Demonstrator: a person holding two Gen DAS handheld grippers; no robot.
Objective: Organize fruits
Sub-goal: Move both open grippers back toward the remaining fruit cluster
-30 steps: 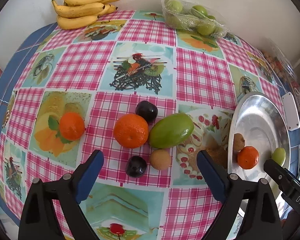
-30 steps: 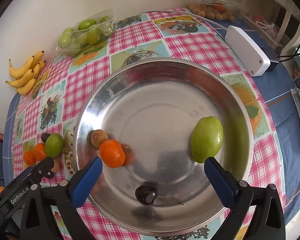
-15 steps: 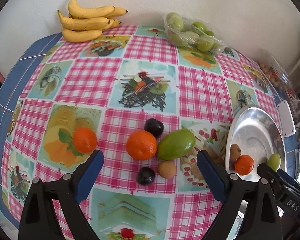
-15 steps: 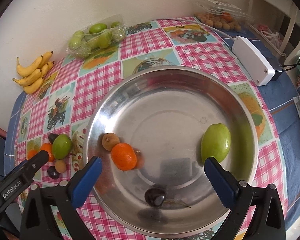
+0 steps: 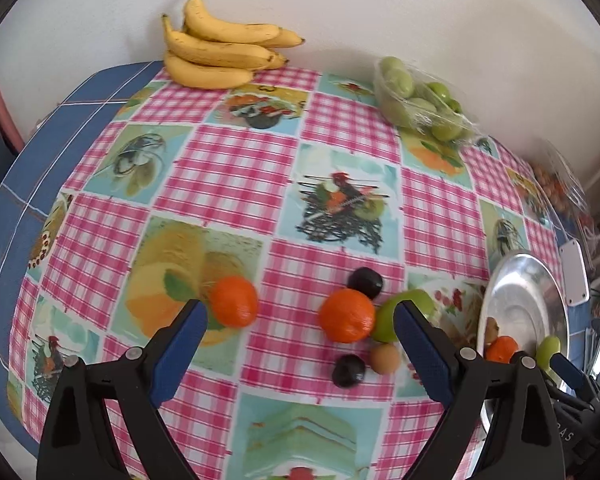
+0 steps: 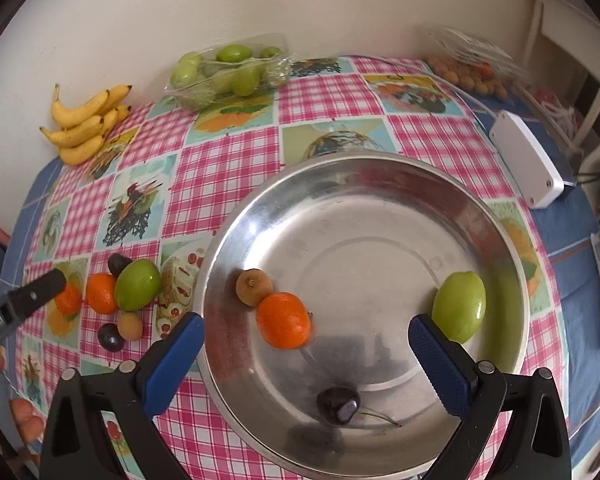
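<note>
My left gripper [image 5: 296, 344] hangs empty, jaws spread, above the loose fruit: lone orange [image 5: 234, 301] left, then orange [image 5: 346, 315], green mango [image 5: 388, 316], plums, likely next to collect. Right gripper [image 6: 306, 360], jaws released, hovers over the steel bowl [image 6: 380, 168] already holding four fruits. Bananas [image 5: 220, 52] far, clear.

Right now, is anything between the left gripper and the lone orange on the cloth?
Nothing visible. The left gripper hangs open above the cloth, and the lone orange sits just past its left finger, apart from the other fruit.
</note>
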